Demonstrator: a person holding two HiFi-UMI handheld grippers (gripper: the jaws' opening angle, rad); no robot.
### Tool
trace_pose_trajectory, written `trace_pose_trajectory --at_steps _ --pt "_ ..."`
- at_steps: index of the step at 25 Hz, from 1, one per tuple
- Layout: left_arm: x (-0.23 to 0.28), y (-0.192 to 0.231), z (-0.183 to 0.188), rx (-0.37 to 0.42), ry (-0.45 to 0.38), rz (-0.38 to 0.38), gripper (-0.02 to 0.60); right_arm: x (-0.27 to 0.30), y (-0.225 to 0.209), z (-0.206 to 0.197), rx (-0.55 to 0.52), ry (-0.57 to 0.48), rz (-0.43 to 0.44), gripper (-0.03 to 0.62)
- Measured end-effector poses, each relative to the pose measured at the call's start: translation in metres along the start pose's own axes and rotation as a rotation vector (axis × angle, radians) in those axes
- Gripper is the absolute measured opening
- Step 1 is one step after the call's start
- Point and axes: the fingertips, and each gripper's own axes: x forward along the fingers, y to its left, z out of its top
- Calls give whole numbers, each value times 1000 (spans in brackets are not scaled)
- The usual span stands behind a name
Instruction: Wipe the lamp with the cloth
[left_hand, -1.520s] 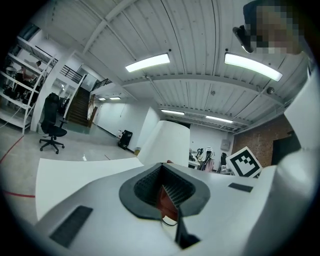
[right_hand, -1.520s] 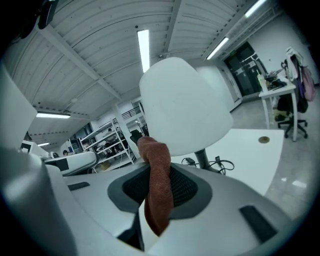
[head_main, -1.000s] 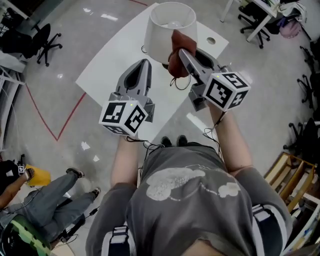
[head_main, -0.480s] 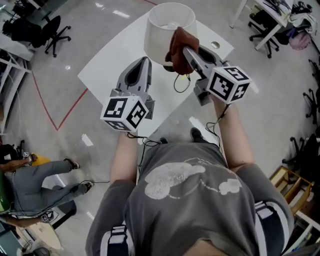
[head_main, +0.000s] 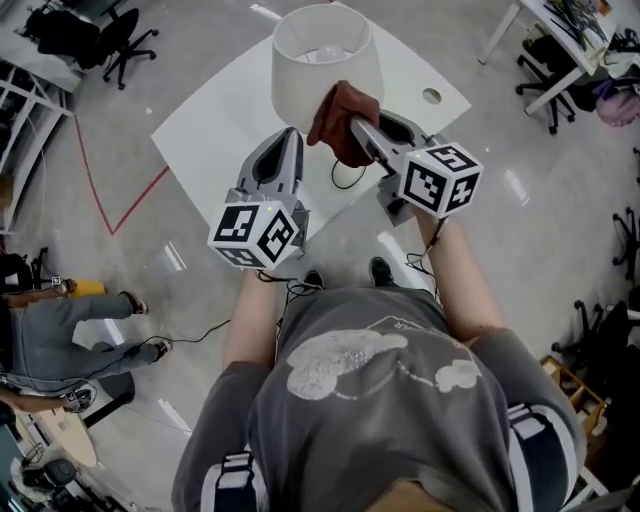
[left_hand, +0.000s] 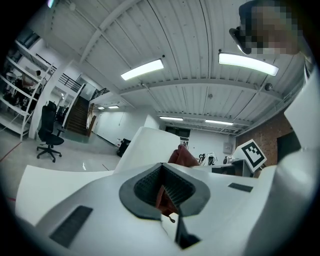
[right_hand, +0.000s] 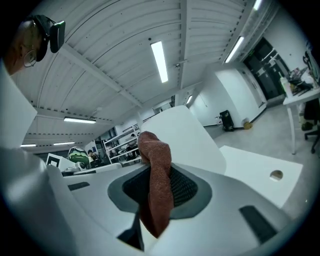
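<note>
Right gripper (head_main: 352, 122): clenched on the cloth, centre of the head view.
Cloth (head_main: 340, 108): reddish-brown, bunched, sticking up out of the jaws against the lower right edge of the lamp's shade.
Lamp (head_main: 318, 62): white shade, upright at top centre on the white counter (head_main: 215, 125).
Left gripper (head_main: 288, 136): jaws together, holding nothing, tips just below the shade and left of the cloth.

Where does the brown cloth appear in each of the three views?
Head view: the cloth is in the upper middle, held by the right tongs at the lampshade's near side.
Left gripper view: the cloth is near the middle, just right of the lampshade.
Right gripper view: the cloth is in the middle, hanging between the jaws.
Shared landmark: the white lampshade.
</note>
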Motion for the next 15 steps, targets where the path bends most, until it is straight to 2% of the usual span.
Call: trace_pose_trajectory --at_steps 15 --pt "8 -16 -50 -38 47 166 8 2 -36 -48 33 161 115 91"
